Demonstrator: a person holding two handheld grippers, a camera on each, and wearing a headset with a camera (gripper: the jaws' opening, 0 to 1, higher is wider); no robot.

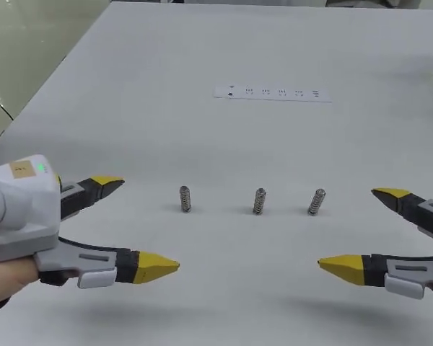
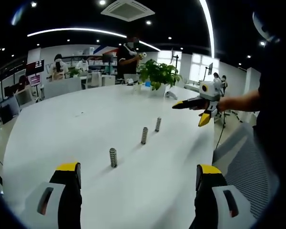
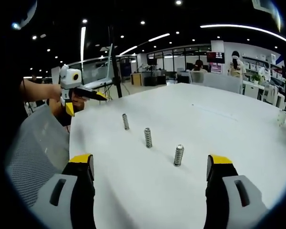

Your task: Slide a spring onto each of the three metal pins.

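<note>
Three metal pins stand upright in a row on the white table, each with a spring coiled around it: left spring (image 1: 185, 200), middle spring (image 1: 259, 202), right spring (image 1: 316, 202). The same row appears in the left gripper view, from the nearest spring (image 2: 113, 157) onward, and in the right gripper view, from the nearest spring (image 3: 178, 155) onward. My left gripper (image 1: 144, 225) is open, to the left of the row, holding nothing. My right gripper (image 1: 355, 229) is open, to the right of the row, also holding nothing.
A white strip with dark markings (image 1: 273, 93) lies flat farther back on the table (image 1: 224, 144). The table's left edge runs diagonally at the upper left. Potted plants (image 2: 157, 74) stand beyond the table's far end, with people and desks in the room behind.
</note>
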